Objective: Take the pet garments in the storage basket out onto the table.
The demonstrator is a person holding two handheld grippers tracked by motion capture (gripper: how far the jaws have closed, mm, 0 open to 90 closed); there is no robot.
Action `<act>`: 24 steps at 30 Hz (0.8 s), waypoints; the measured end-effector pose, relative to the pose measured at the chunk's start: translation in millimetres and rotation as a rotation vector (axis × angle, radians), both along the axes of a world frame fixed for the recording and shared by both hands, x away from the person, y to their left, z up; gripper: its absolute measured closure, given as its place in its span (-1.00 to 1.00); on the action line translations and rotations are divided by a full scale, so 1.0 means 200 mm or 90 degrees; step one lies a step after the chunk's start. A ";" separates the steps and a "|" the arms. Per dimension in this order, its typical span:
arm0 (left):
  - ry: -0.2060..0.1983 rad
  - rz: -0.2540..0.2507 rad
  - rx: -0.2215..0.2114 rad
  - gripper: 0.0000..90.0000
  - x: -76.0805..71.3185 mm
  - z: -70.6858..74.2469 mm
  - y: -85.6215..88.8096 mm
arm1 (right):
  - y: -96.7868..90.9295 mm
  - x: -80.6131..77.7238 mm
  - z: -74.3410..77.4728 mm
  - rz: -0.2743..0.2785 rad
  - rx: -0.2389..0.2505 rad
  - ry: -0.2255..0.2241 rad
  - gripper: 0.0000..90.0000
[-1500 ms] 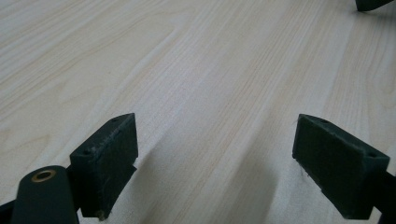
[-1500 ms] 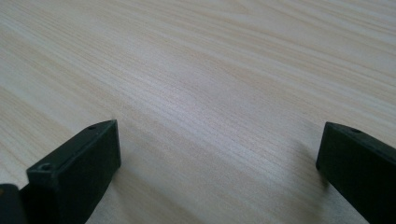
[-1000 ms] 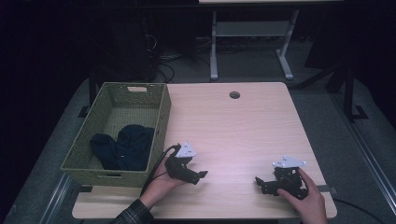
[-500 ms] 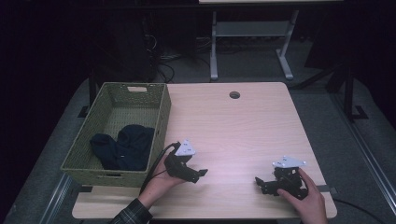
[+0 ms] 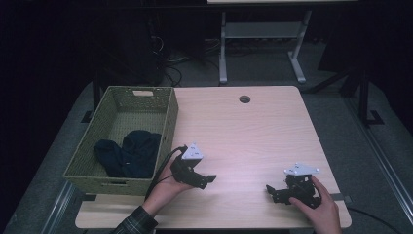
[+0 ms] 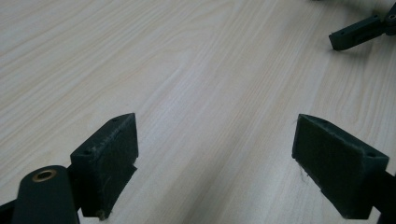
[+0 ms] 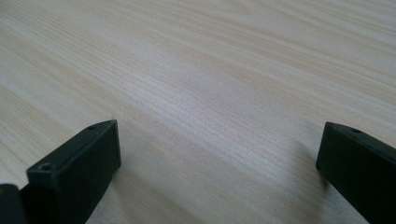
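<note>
A woven green basket (image 5: pixel 168 127) stands on the left part of the light wooden table (image 5: pixel 243 136). Dark blue cloth (image 5: pixel 129 153) lies bundled inside it. Just right of the basket's near corner, my left gripper (image 5: pixel 208 179) rests low over the wood. In the left gripper view the left gripper (image 6: pixel 215 133) is open, with bare wood between its jaws. My right gripper (image 5: pixel 272 191) sits near the table's front right, pointing left. In the right gripper view the right gripper (image 7: pixel 219 137) is also open over bare wood. One of its jaws shows far off in the left gripper view.
A round cable hole (image 5: pixel 244 99) is at the table's far edge. Behind the table stands a grey metal frame (image 5: pixel 260 44) on the dark floor. A black cable (image 5: pixel 163 168) trails from the left gripper along the basket's side.
</note>
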State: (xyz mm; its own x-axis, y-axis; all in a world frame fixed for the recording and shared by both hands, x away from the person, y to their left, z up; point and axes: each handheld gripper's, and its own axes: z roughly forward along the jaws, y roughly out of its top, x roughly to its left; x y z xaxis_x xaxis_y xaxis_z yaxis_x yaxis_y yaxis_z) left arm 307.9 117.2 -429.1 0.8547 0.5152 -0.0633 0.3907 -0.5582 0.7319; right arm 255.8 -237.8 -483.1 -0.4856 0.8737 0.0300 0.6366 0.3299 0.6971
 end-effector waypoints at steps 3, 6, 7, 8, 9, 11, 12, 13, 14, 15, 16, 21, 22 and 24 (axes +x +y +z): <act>-0.002 0.000 0.002 -0.69 0.00 0.01 0.00 | 0.00 0.00 0.00 0.000 0.000 0.000 -1.00; -0.002 0.003 -0.001 -0.69 0.00 0.02 0.00 | 0.00 0.00 0.00 0.000 0.000 0.000 -1.00; -0.005 0.001 0.001 -0.69 0.00 0.03 0.00 | 0.00 0.00 0.00 0.000 0.000 0.000 -1.00; -0.005 0.001 -0.001 -0.69 0.00 0.03 0.00 | 0.00 0.00 0.00 0.000 0.000 0.000 -1.00; -0.006 0.001 -0.001 -0.69 0.01 0.04 0.00 | 0.00 0.00 0.00 0.000 0.000 0.000 -1.00; -0.004 0.003 -0.004 -0.69 0.01 0.04 0.00 | 0.00 0.00 0.00 0.000 0.000 0.000 -1.00; -0.004 0.004 -0.005 -0.69 0.01 0.05 0.00 | 0.00 0.00 0.00 0.000 0.000 0.000 -1.00; -0.004 0.004 -0.008 -0.69 0.01 0.05 0.00 | 0.00 0.00 0.00 0.000 0.000 0.000 -1.00; -0.003 0.006 -0.012 -0.69 0.01 0.05 0.00 | 0.00 0.00 0.00 0.000 0.000 0.000 -1.00; -0.002 0.005 -0.010 -0.69 0.01 0.06 0.00 | 0.00 0.00 0.00 0.000 0.000 0.000 -1.00; -0.002 0.001 -0.007 -0.69 0.01 0.06 0.00 | 0.00 0.00 0.00 0.000 0.000 0.000 -1.00; -0.003 0.000 -0.012 -0.69 0.02 0.09 0.00 | 0.00 0.00 0.00 0.000 0.000 0.000 -1.00; -0.002 0.002 -0.017 -0.69 0.02 0.09 0.00 | 0.00 0.00 0.00 0.000 0.000 0.000 -1.00; -0.004 -0.002 -0.015 -0.69 0.02 0.10 0.00 | 0.00 0.00 0.00 0.000 0.000 0.000 -1.00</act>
State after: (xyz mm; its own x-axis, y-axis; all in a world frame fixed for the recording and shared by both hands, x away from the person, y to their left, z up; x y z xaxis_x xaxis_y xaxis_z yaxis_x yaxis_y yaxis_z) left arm 311.8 117.6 -408.3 0.8571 0.5105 -0.0690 0.3834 -0.5427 0.7473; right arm 255.8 -237.7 -483.1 -0.4855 0.8737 0.0303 0.6367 0.3296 0.6971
